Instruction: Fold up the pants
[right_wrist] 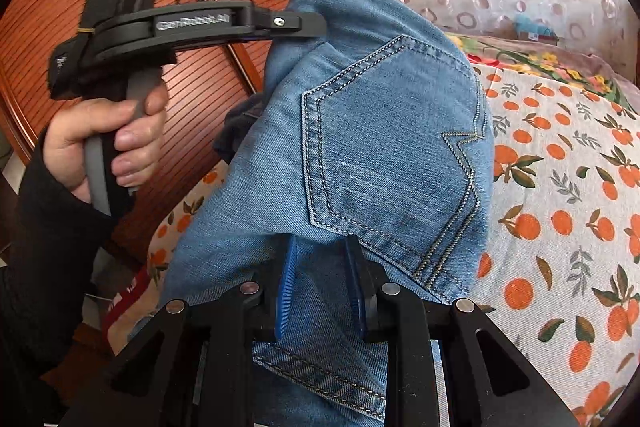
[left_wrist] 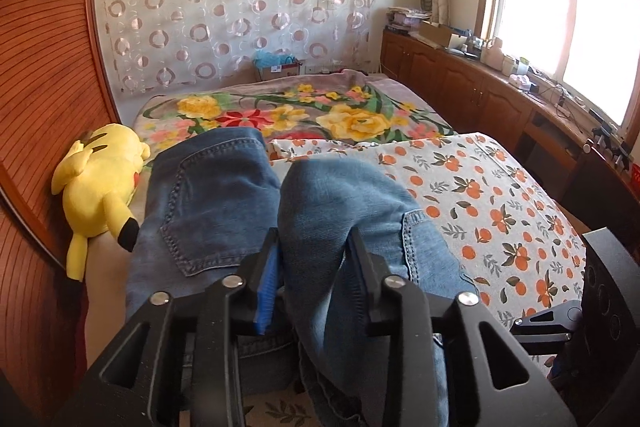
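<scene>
The faded blue denim pants (left_wrist: 352, 211) hang bunched above the orange-print bedsheet (left_wrist: 500, 195), beside a yellow plush toy (left_wrist: 104, 183). The left hand-held gripper (left_wrist: 314, 259) stands partly spread around a fold; the right hand-held gripper (right_wrist: 320, 279) pinches the denim

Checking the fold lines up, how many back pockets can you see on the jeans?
2. One back pocket lies on the left half, beside the yellow plush; the other back pocket faces the right wrist camera. Folds may hide more.

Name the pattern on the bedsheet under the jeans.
Oranges with leaves on white bedsheet; right wrist view.
</scene>
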Motion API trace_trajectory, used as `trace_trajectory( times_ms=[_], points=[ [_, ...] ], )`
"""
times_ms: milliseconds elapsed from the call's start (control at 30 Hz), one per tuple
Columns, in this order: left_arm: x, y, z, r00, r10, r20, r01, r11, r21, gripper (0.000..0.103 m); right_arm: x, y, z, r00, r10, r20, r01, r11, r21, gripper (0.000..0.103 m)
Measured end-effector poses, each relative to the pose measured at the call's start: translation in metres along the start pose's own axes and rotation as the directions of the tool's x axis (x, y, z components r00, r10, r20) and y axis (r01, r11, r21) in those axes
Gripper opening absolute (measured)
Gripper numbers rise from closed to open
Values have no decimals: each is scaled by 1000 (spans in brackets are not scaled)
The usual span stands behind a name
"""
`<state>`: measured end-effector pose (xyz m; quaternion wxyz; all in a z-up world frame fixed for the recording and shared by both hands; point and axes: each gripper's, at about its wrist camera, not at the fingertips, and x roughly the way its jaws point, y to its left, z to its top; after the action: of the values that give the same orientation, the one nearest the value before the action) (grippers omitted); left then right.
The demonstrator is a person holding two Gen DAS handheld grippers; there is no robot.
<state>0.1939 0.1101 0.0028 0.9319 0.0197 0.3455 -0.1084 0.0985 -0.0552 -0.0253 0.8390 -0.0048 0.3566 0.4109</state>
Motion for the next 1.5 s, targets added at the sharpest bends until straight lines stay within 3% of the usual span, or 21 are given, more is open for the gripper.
trace_trajectory(
  times_ms=[67, 267, 433, 600, 833, 1367, 1500],
  points=[
    [-8, 2, -3, 1000, -2, 22, 2, 1000, -2, 51, -2, 3, 1, 1000, 2, 1, -2, 1000, 3, 26],
    [-24, -6, -13, 998, -35, 48, 35, 999, -8, 52, -12, 4, 1, 1000, -7, 14, 7, 1000, -8, 26],
    [-24, -26, -42, 996, -84, 22, 84, 996, -7, 52, -35, 6, -7, 998, -40, 47, 41, 998, -39, 26],
    [-12, -36, -78, 998, -58, -40, 58, 998, -2, 52, -45, 7, -19, 997, -69, 41, 71, 996, -57, 26],
    [0, -19, -111, 996, -24, -85, 20, 999, -46, 52, -41, 10, -29, 998, -48, 44, 50, 998, -45, 26],
    [-24, -15, -119, 998, -1, -62, -7, 993, -118, 55, -54, 21, -55, 995, -91, 31, 93, 993, -75, 26],
    [-34, -23, -108, 999, -20, -32, 16, 994, -106, 69, -53, 22, -59, 994, -101, 43, 104, 991, -80, 26]
  ],
)
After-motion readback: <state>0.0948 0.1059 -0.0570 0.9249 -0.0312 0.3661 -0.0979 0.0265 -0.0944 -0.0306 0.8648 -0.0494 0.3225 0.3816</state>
